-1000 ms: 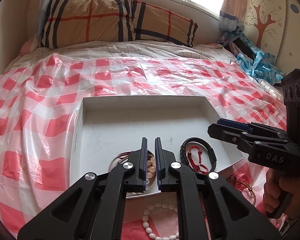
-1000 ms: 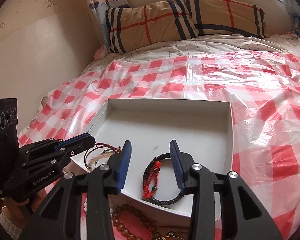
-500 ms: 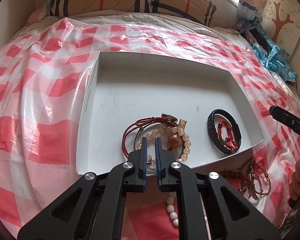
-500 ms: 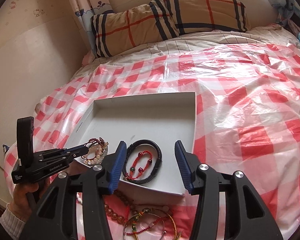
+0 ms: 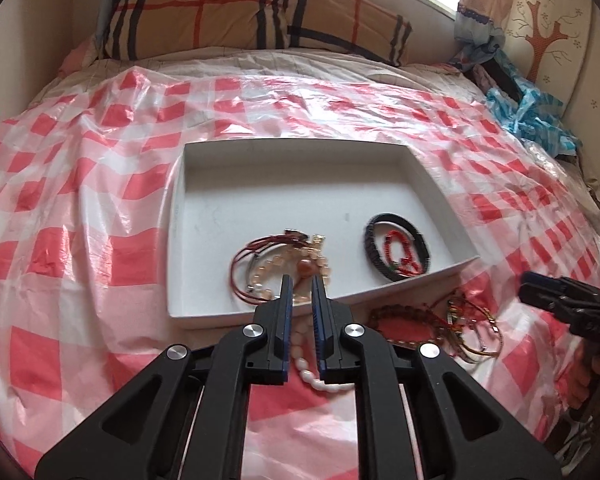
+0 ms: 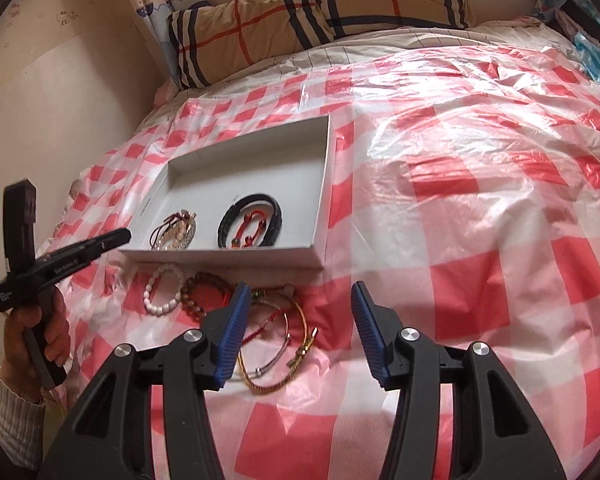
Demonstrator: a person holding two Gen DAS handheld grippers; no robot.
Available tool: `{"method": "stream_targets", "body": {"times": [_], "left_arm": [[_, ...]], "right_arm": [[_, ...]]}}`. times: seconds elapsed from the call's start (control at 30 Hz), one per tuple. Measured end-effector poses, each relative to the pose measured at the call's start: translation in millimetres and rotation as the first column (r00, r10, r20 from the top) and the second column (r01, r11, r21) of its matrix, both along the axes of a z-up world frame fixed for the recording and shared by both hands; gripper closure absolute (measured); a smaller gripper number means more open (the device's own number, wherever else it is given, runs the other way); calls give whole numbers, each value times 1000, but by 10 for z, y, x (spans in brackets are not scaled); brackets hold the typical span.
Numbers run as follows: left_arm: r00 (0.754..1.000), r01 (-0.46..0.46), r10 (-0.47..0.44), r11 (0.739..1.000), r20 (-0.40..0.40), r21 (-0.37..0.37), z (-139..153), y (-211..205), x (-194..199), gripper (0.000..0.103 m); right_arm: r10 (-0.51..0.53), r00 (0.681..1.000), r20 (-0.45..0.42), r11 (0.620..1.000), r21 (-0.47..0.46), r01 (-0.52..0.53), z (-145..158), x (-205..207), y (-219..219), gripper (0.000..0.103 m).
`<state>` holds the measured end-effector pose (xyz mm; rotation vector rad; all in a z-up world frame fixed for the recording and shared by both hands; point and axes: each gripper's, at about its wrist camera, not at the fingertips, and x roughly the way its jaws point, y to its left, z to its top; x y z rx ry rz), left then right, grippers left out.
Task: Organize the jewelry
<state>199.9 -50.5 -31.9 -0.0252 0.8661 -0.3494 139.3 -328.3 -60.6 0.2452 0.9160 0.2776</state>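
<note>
A white shallow box lies on the bed. In it are a red cord and peach bead bracelet pile and a black braided bracelet with a red bead string inside. In front of the box lie a white pearl bracelet, a brown bead bracelet and gold and red bangles. My left gripper is nearly shut and empty, above the box's near edge. My right gripper is open and empty, above the bangles.
A red and white checked plastic sheet covers the bed. A plaid pillow lies at the head under the window. Blue cloth is bunched at the right side. A wall runs along the left.
Both grippers have drawn back and up from the box. The right gripper has opened wider and moved back over the loose bangles. The black bracelet stays in the box.
</note>
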Motion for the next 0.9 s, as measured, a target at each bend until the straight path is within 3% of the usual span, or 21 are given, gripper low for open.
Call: {"method": "stream_targets", "body": {"times": [0.17, 0.3, 0.4, 0.47, 0.63, 0.9], "left_arm": [[994, 105, -106, 993, -29, -57, 17, -384, -338, 87], [987, 143, -146, 988, -59, -63, -98, -603, -544, 85], [983, 154, -160, 986, -87, -68, -177, -675, -632, 81], [981, 163, -169, 984, -98, -66, -209, -714, -650, 80], [974, 188, -196, 979, -113, -75, -237, -843, -588, 71], [966, 191, -204, 977, -160, -94, -369, -1191, -246, 70]], "right_arm": [[30, 998, -48, 999, -11, -31, -189, -64, 76, 53], [44, 996, -76, 999, 6, -43, -314, -33, 110, 61], [60, 995, -83, 998, 10, -59, -369, -22, 160, 72], [67, 995, -78, 998, 17, -66, -364, -56, 160, 87], [33, 998, -58, 999, -4, -33, -303, -219, 13, 87], [-2, 997, -77, 1000, 3, 3, -404, -369, -137, 87]]}}
